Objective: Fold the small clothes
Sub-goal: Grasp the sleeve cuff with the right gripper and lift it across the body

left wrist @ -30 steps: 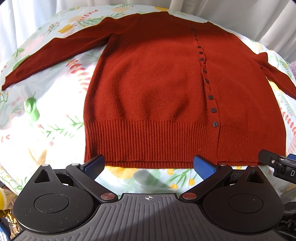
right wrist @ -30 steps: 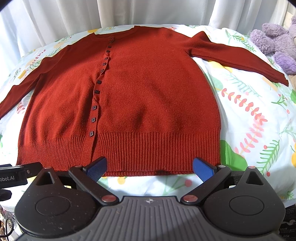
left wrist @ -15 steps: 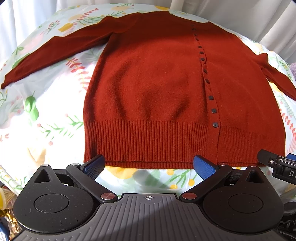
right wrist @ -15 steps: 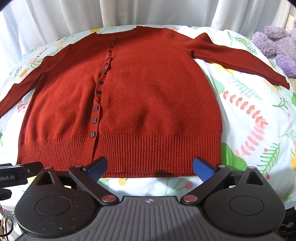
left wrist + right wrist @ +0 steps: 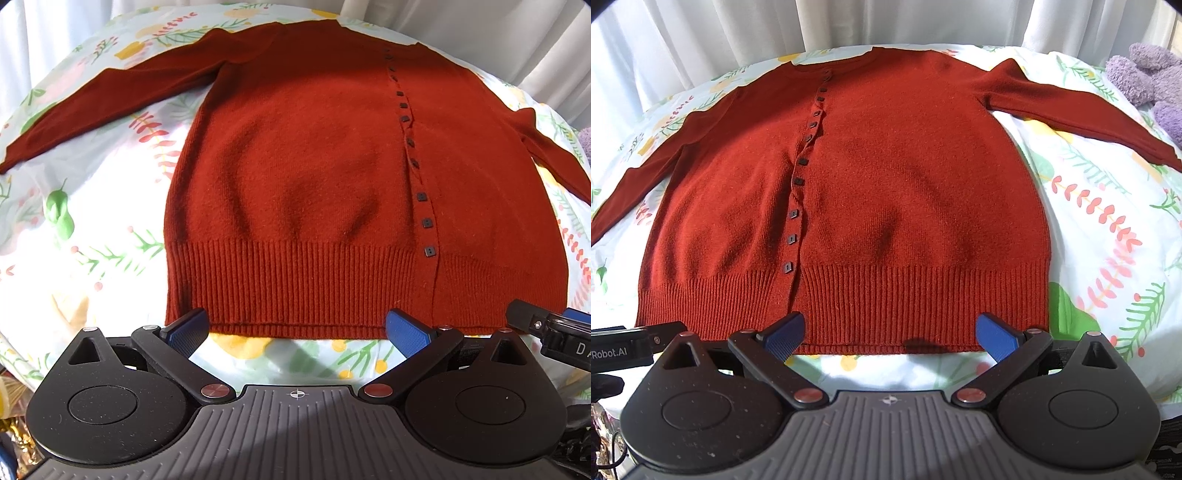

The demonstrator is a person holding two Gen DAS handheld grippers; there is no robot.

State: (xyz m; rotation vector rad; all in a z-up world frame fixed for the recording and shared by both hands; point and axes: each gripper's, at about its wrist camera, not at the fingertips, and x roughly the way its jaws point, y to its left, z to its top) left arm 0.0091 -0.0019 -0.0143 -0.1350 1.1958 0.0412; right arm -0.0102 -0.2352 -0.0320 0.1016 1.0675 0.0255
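A rust-red knit cardigan [image 5: 314, 184] [image 5: 886, 177] lies flat and buttoned on a floral sheet, sleeves spread out to both sides, ribbed hem nearest me. A row of dark square buttons [image 5: 421, 197] [image 5: 798, 181] runs up its front. My left gripper [image 5: 295, 332] hovers open just in front of the hem's left half, blue pads wide apart with nothing between them. My right gripper [image 5: 890, 334] stands open at the hem's right half, likewise empty. Each gripper's edge shows in the other's view.
The floral sheet [image 5: 92, 251] [image 5: 1108, 229] covers a bed. White curtains [image 5: 738, 33] hang behind it. A purple plush toy [image 5: 1148, 77] sits at the far right near the right sleeve's cuff.
Both grippers have crept slightly forward toward the hem; the right one has also shifted a little left. The cardigan has not moved.
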